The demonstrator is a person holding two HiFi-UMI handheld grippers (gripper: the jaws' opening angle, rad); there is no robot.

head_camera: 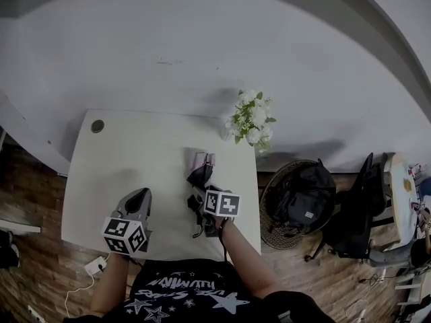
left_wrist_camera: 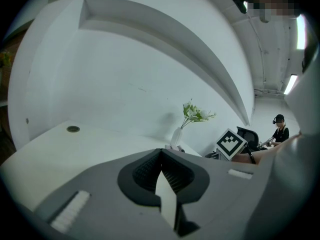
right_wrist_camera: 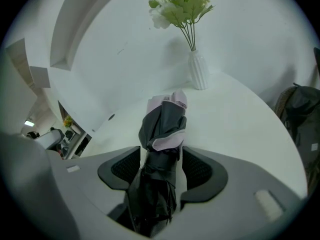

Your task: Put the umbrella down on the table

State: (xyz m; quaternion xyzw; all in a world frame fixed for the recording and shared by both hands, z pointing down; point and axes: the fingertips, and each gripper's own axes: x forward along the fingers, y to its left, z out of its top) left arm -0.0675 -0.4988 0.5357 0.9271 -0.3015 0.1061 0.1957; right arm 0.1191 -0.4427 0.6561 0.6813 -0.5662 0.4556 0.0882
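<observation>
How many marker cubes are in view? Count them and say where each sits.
2. One marker cube rides on the left gripper, over the table's near edge; the other on the right gripper, by the umbrella. None looks hidden.

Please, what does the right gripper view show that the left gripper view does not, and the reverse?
Only the right gripper view: the folded umbrella between the open jaws of the right hand-held gripper, and a dark bag.
Only the left gripper view: the left hand-held gripper with jaws together, a round hole in the white table, and a person far off.
Both: that table, the vase of flowers and the curved white wall.
</observation>
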